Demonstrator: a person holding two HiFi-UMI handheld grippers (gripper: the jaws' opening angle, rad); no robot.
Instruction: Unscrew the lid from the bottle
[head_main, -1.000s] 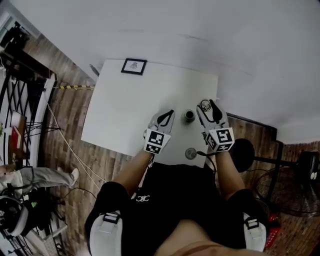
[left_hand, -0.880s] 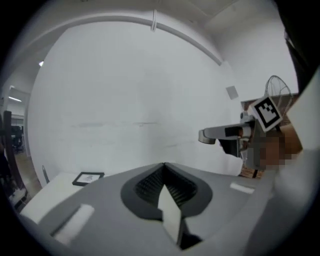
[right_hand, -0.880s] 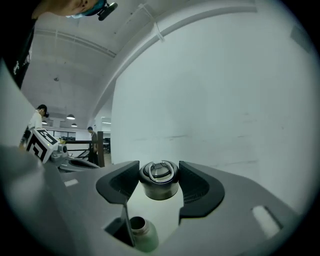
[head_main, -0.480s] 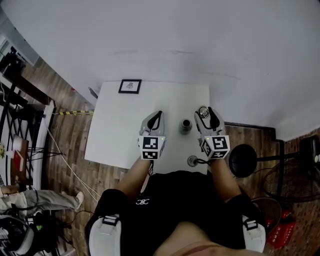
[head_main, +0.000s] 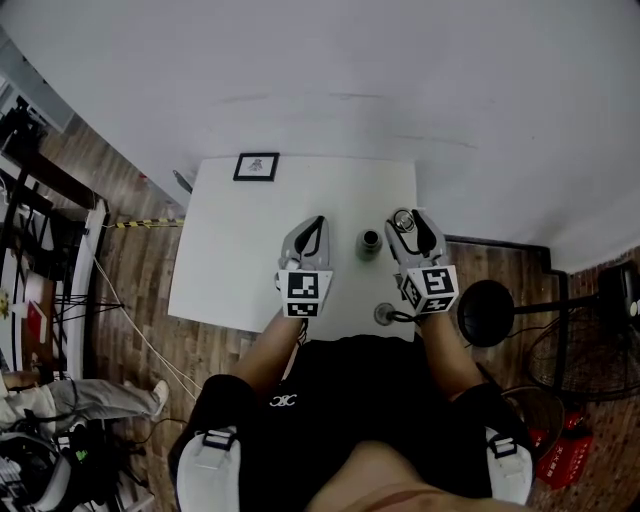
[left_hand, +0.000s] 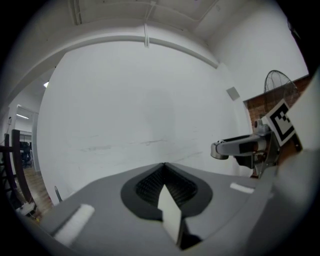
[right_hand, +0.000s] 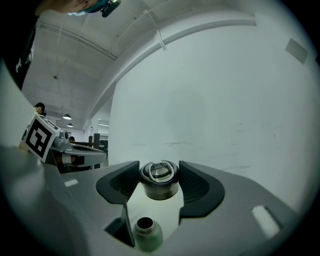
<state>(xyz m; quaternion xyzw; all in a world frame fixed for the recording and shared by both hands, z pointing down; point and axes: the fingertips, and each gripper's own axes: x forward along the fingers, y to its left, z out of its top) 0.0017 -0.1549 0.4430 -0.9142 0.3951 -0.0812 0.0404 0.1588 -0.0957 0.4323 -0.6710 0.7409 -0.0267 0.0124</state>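
**Lid off the bottle, held in the right claw**

The unscrewing looks done. The right claw (right_hand: 159, 169) is clenched on the lid (right_hand: 159, 184), its pads pressing the lid's sides, with the wire loop on top showing between them. Lower in that view, nearer the camera, stands the bottle (right_hand: 145, 231), its neck open and bare, clear of the lid.

From the head view the bottle (head_main: 371, 240) stands upright on the white worktop (head_main: 240, 250), toward its near right part, between the two claws. The right claw (head_main: 407, 221) carries the lid (head_main: 404, 222) just right of the bottle. The left claw (head_main: 317, 226) is to the bottle's left, apart from it. Its own view shows the left claw (left_hand: 164, 167) closed tight on nothing.

As I judge it, all that may be left is to set the lid down.
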